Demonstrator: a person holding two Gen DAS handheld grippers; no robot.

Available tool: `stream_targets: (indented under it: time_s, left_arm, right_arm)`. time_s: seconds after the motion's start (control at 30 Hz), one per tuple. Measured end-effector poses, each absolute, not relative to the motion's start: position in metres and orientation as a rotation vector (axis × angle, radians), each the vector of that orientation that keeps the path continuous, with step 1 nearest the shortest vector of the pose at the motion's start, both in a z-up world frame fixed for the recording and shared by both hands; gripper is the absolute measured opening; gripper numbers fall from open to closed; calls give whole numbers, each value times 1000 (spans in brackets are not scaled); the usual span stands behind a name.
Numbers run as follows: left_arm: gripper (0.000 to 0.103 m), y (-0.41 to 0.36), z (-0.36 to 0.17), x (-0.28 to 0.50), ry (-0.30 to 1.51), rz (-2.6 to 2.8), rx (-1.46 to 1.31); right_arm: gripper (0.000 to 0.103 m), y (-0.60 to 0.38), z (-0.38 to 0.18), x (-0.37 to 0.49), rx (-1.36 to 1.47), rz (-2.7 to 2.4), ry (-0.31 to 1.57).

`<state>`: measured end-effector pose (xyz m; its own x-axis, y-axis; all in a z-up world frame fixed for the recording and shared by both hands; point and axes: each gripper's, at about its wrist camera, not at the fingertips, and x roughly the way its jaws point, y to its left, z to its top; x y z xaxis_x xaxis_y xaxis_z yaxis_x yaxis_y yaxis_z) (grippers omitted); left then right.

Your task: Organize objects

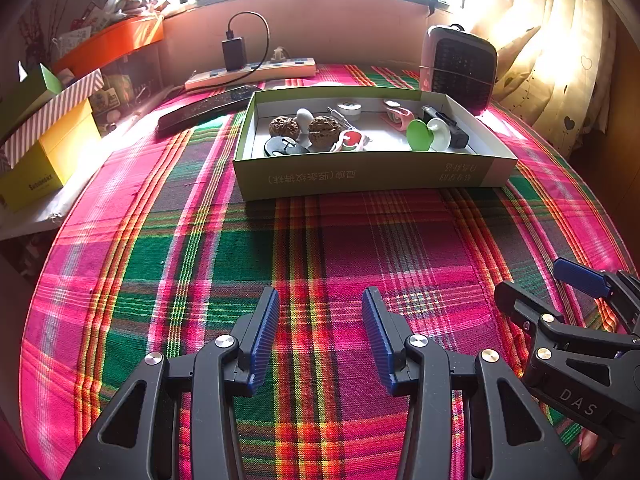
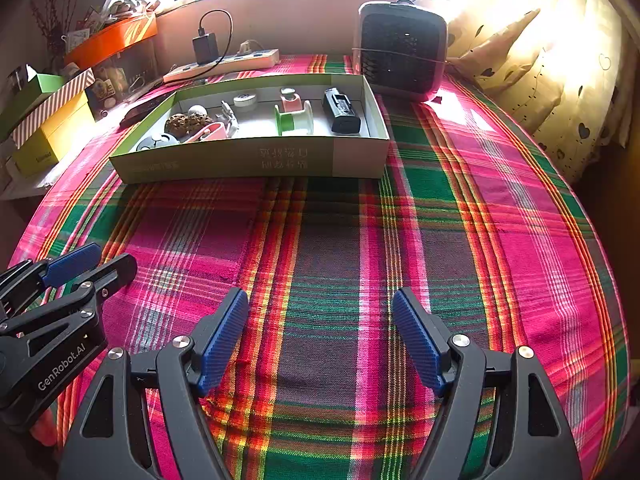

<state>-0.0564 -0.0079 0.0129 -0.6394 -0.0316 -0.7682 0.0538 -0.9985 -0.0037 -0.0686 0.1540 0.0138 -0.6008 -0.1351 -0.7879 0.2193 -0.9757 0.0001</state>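
Left gripper [image 1: 320,334] jaws apart, ribbed blue pads empty; right gripper [image 2: 320,336] jaws wider, empty. Both over woven plaid cloth [image 1: 320,240] on table, short of shallow green cardboard box [image 1: 372,176]. Inside box: wrinkled walnuts [image 1: 324,130], green-white spool [image 2: 294,118], black battery block [image 2: 342,112]. Grilled fan heater [image 2: 402,54] behind box.

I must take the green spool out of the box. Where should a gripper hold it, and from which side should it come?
Probably from above, jaws closing on the narrow core between the two discs of the green spool. It lies on its side in the box, so the discs stand upright and the core is level. The black block stands close beside it, so a sideways approach looks cramped.
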Motion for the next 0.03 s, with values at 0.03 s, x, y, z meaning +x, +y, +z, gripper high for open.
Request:
stream_targets:
  time_s: [0.03]
  left_arm:
    - [42,-8,13,-56,41,-2802,1312]
  right_arm:
    - [75,154,14,-69,1288,-2642,143]
